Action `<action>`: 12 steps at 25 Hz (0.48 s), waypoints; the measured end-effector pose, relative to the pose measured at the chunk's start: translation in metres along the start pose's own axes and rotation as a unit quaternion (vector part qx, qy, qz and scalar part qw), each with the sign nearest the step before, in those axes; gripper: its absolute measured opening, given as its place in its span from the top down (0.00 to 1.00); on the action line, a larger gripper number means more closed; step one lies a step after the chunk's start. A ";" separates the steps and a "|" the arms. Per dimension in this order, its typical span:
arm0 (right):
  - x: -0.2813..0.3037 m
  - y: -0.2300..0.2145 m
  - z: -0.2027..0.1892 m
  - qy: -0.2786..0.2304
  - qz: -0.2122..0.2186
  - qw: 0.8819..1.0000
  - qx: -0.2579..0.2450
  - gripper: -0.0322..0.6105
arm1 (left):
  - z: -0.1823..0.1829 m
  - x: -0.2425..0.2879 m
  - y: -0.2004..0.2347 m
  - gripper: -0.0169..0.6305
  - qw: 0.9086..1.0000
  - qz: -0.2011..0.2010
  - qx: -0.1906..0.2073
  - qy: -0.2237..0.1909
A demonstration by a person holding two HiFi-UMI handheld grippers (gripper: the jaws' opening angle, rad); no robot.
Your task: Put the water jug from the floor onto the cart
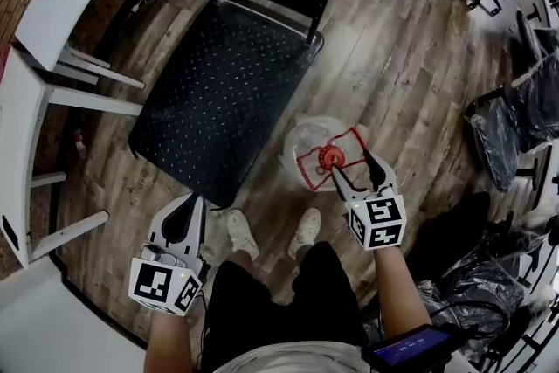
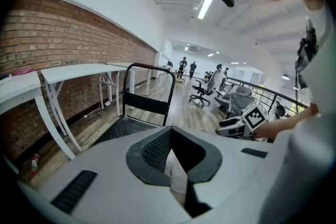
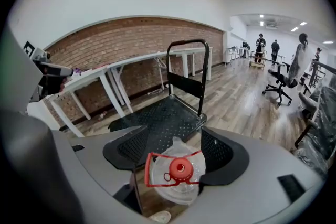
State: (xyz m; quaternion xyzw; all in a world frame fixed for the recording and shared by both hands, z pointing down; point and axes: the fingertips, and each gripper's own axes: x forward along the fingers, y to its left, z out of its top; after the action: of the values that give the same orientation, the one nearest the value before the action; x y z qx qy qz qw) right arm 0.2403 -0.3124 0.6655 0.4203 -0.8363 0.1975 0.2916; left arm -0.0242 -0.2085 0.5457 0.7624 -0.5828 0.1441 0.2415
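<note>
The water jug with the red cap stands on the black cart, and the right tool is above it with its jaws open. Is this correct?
Not quite. In the head view the water jug stands on the floor beside the cart, not on it. The right tool is above it with its jaws open, as you wrote.

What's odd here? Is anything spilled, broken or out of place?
Nothing stands out. The water jug stands upright on the wood floor beside the cart, with its red cap on and no puddle around it. The right gripper hangs open over the jug's top.
</note>
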 end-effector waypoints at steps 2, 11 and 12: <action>0.020 -0.003 -0.020 0.012 0.001 1.000 -0.002 0.47 | -0.011 0.006 0.007 0.97 1.000 0.007 -0.002 0.004; 0.091 -0.010 -0.094 0.063 0.001 0.998 -0.009 0.39 | -0.054 0.025 0.029 0.97 0.999 0.032 -0.014 0.020; 0.097 -0.010 -0.101 0.068 0.002 0.998 -0.010 0.39 | -0.059 0.028 0.030 0.97 0.999 0.033 -0.013 0.022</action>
State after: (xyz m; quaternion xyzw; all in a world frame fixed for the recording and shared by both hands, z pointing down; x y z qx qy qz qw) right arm 0.2347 -0.3171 0.8052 0.4013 -0.8171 0.2183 0.3516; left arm -0.0418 -0.2064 0.6152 0.7363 -0.6039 0.1613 0.2593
